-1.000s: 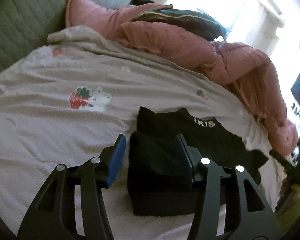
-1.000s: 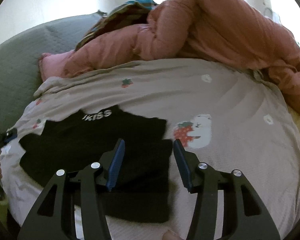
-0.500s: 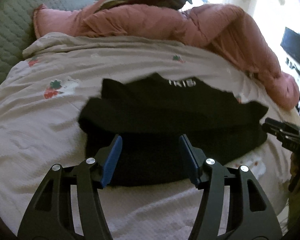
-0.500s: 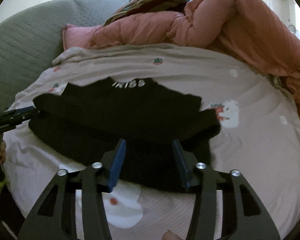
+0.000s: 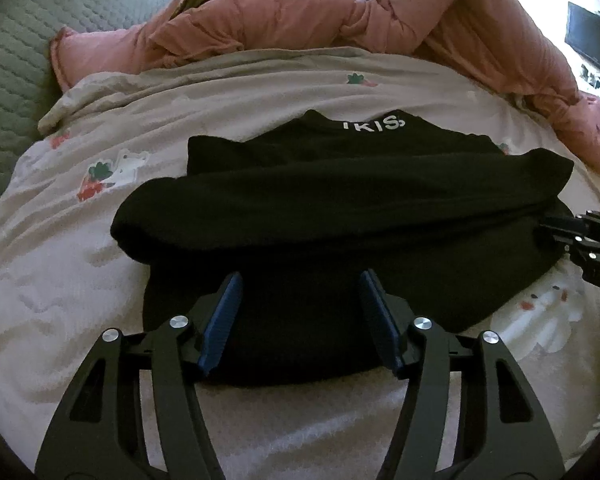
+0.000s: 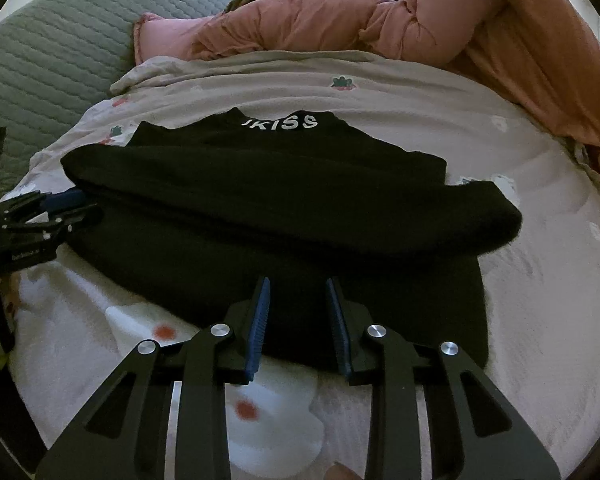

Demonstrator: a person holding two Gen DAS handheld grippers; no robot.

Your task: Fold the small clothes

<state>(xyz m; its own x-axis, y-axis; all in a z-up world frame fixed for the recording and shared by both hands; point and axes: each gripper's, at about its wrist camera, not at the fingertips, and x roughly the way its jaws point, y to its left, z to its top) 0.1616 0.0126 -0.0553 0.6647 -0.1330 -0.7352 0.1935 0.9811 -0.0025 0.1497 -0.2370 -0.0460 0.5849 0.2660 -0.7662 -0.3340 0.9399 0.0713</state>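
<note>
A black garment [image 5: 340, 200] with white collar lettering lies on the bed, its lower part folded up over the body. It also shows in the right wrist view [image 6: 280, 208]. My left gripper [image 5: 300, 280] is open and empty over the garment's near hem. My right gripper [image 6: 296, 284] is open, a narrower gap, empty, over the near hem. Each gripper shows in the other's view: the right gripper [image 5: 580, 240] at the garment's right end, the left gripper [image 6: 44, 216] at its left end.
The bedsheet [image 5: 80, 280] is pale with strawberry and bear prints. A pink duvet [image 5: 340, 12] is bunched along the far side. A grey quilted headboard [image 5: 8, 64] stands at the far left. A dark screen [image 5: 592, 36] is at the far right.
Both grippers pulled back toward the garment's near hem and let it go. The right jaws narrowed a little. The garment now lies folded across its width.
</note>
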